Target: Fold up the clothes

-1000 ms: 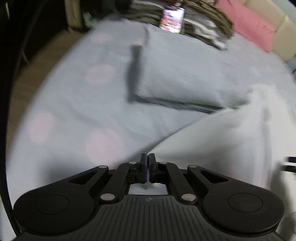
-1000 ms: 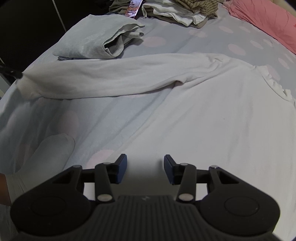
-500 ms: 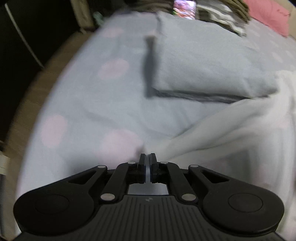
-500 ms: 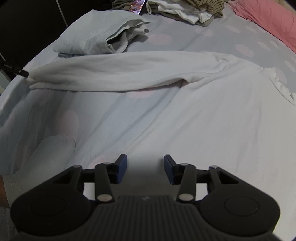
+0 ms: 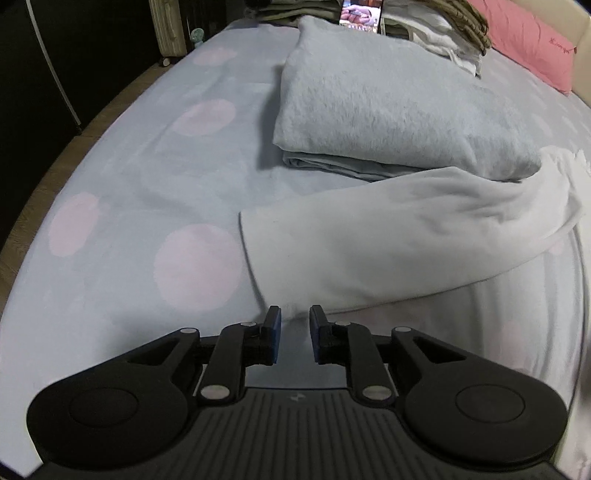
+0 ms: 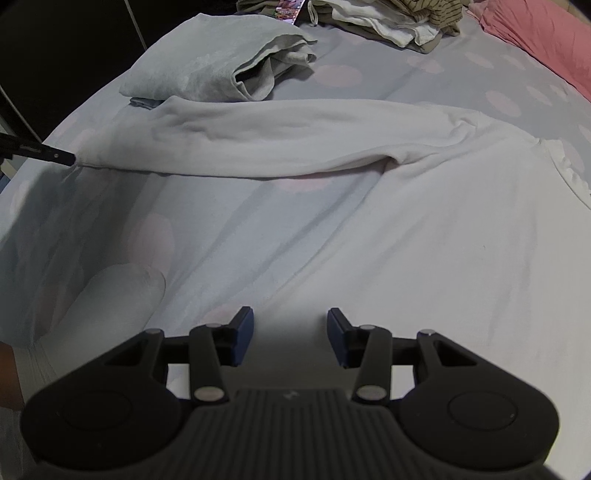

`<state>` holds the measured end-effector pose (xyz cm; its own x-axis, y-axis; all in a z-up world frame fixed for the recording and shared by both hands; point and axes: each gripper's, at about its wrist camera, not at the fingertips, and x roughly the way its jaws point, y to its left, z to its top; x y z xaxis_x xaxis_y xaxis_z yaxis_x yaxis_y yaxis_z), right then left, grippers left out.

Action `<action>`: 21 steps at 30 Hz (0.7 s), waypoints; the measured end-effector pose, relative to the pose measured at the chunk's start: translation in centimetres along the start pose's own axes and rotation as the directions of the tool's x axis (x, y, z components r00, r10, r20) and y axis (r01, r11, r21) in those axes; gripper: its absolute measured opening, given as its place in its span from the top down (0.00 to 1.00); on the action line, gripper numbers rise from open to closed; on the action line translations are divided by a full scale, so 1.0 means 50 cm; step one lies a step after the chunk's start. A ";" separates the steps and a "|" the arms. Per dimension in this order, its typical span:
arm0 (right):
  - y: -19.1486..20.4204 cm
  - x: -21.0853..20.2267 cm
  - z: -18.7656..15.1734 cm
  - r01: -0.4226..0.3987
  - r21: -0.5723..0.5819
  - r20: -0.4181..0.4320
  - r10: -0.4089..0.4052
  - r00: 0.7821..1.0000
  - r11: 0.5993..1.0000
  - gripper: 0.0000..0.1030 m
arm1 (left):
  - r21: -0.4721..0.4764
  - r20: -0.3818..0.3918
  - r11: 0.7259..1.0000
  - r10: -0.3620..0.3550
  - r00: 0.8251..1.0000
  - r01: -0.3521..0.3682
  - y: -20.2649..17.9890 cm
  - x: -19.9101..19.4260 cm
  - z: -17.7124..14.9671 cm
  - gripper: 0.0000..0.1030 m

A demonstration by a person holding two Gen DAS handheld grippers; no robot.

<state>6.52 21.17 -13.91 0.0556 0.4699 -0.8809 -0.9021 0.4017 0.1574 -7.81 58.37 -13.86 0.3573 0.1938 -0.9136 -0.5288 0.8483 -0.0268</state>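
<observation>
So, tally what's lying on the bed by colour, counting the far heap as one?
White long-sleeved top: 1
Folded grey garment: 1
Pink pillow: 1
Mixed heap of clothes: 1
Phone with lit screen: 1
Total: 5

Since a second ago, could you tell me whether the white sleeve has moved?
Yes. The white sleeve has shifted up toward the folded grey garment, its cuff now reaching it; the left gripper has just been opening, releasing it.
</observation>
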 end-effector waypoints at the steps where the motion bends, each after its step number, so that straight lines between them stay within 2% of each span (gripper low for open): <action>1: -0.001 -0.001 -0.001 0.002 0.002 -0.001 -0.002 1.000 1.000 0.54 | 0.001 -0.008 1.000 0.005 1.000 -0.005 -0.001 0.006 0.004 0.85; 5: -0.005 -0.009 -0.006 0.001 0.000 -0.005 -0.001 1.000 1.000 0.54 | -0.046 -0.009 0.999 0.019 1.000 -0.020 0.008 0.005 0.004 0.85; 11: -0.012 -0.007 -0.017 0.006 0.014 -0.009 -0.006 1.000 1.000 0.54 | -0.106 -0.010 0.994 -0.002 1.000 0.001 0.020 0.023 0.004 0.81; 12: -0.011 -0.007 -0.019 0.007 0.014 -0.011 -0.006 1.000 1.000 0.54 | -0.112 -0.002 0.994 -0.010 1.000 0.010 0.021 0.023 0.004 0.90; 13: -0.010 -0.007 -0.020 0.007 0.011 -0.012 -0.006 1.000 1.000 0.54 | -0.115 0.012 0.993 -0.028 1.000 0.029 0.022 0.018 0.004 0.94; 15: -0.007 -0.009 -0.019 0.006 0.005 -0.012 -0.006 1.000 1.000 0.54 | -0.104 0.030 0.992 -0.064 0.998 0.067 0.020 0.003 0.002 0.95; 17: -0.005 -0.011 -0.018 0.007 0.000 -0.012 -0.007 1.000 1.000 0.54 | -0.094 0.020 0.994 -0.061 0.998 0.062 0.021 -0.017 -0.006 0.95; 19: -0.008 -0.017 -0.017 0.013 0.001 -0.004 -0.013 1.000 1.000 0.54 | -0.149 0.010 0.987 -0.066 0.998 0.067 0.047 -0.038 -0.013 0.95; 21: -0.013 -0.022 -0.017 0.021 0.008 0.001 -0.021 1.000 1.000 0.54 | -0.211 0.041 0.974 -0.072 0.997 0.079 0.084 -0.073 -0.013 0.95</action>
<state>6.69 19.70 -13.41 0.0747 0.4626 -0.8834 -0.8973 0.4176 0.1428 -11.82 60.90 -10.91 0.4257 0.1529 -0.8918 -0.6494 0.7380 -0.1835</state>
